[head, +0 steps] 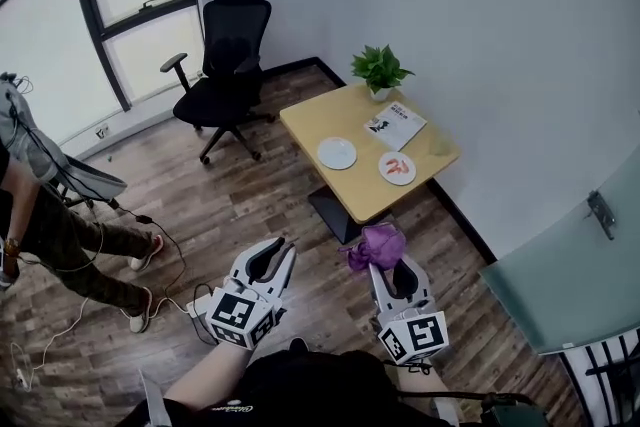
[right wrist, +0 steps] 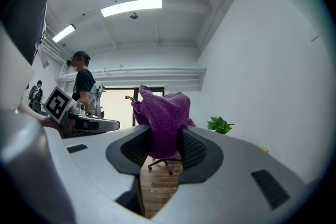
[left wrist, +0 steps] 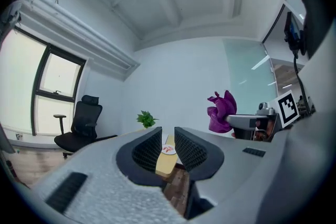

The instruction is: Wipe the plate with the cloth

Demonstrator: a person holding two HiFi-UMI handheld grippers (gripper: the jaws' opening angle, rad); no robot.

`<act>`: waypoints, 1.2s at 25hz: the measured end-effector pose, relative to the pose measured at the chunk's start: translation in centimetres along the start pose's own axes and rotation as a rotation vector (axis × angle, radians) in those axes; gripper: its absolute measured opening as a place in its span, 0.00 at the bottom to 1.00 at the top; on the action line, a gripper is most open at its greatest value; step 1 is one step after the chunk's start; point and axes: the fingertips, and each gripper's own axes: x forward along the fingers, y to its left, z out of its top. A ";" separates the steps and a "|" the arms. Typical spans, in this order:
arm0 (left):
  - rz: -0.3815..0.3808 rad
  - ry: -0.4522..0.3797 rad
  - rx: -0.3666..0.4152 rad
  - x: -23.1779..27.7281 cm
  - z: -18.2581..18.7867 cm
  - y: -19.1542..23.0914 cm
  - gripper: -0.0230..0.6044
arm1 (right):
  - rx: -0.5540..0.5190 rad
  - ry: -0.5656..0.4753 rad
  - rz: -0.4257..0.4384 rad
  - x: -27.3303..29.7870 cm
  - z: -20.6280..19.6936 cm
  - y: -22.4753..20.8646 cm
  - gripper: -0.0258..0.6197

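Reaching the worktop [head: 312,120] is the risky part, I judge: cables [head: 165,255] trail over the floor beside a standing person [head: 50,215] at the left, and a snag there could jerk an arm. The left claw [head: 280,253] has its jaws a little apart with nothing between them, so no plate is steadied and a wiped one may skate toward an edge. The right claw [head: 392,265] is clamped on the purple cloth [head: 376,245], which bunches loosely above the jaws. Two plates lie well ahead: a plain white plate [head: 337,153] mid-worktop and a red-marked plate [head: 397,168] nearer the right corner; I cannot tell which is meant. An office chair [head: 230,55] stands off the left corner, a plant [head: 380,68] is at the far corner, and a booklet [head: 395,125] lies just beyond the plates.
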 end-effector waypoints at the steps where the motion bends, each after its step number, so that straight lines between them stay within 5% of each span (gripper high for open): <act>1: -0.005 0.003 0.001 0.2 -0.2 0.9 0.16 | 0.001 0.002 -0.005 0.7 -0.1 0.2 0.25; 20: -0.011 0.007 -0.034 6.1 -1.3 9.1 0.16 | 0.000 0.026 -0.013 10.6 -1.8 -1.4 0.25; 30: 0.009 0.010 -0.036 13.3 0.2 11.5 0.16 | 0.002 0.040 0.025 16.4 -1.5 -6.6 0.25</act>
